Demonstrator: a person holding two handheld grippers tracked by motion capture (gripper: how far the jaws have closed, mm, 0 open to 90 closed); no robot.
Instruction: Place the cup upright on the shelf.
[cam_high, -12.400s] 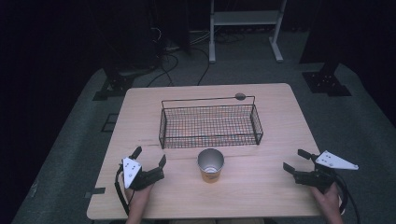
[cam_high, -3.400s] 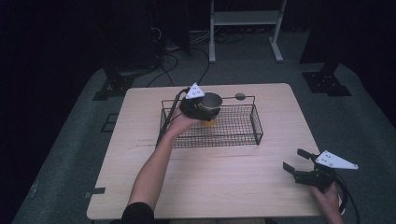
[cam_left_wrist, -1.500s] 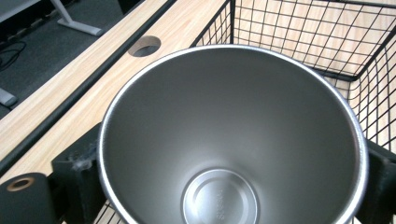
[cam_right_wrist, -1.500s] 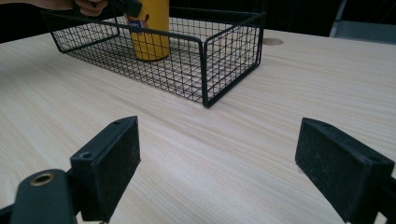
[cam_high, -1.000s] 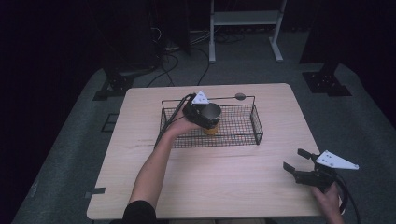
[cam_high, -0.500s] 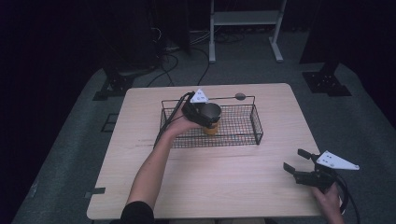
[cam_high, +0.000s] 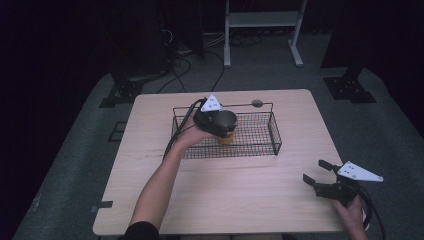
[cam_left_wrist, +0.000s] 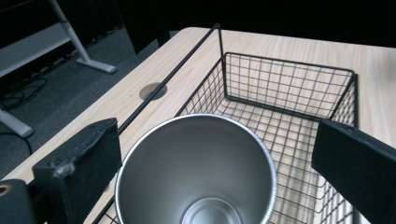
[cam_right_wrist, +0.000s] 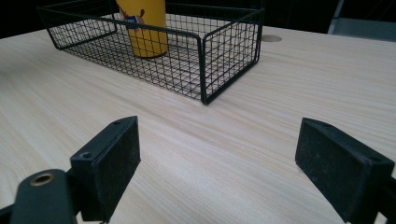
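Left gripper (cam_high: 218, 121) has its jaws spread either side of the steel cup (cam_left_wrist: 196, 170), which sits inside the wire basket (cam_high: 276, 137). Looks light, rigid, slick; I'd pinch the rim. Right gripper (cam_high: 324, 176) idles agape, well off.

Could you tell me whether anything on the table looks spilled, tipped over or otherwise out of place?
Nothing stands out. The cup stands upright and empty inside the wire basket, between the open jaws of the left gripper. The right gripper rests open near the table's front right corner.
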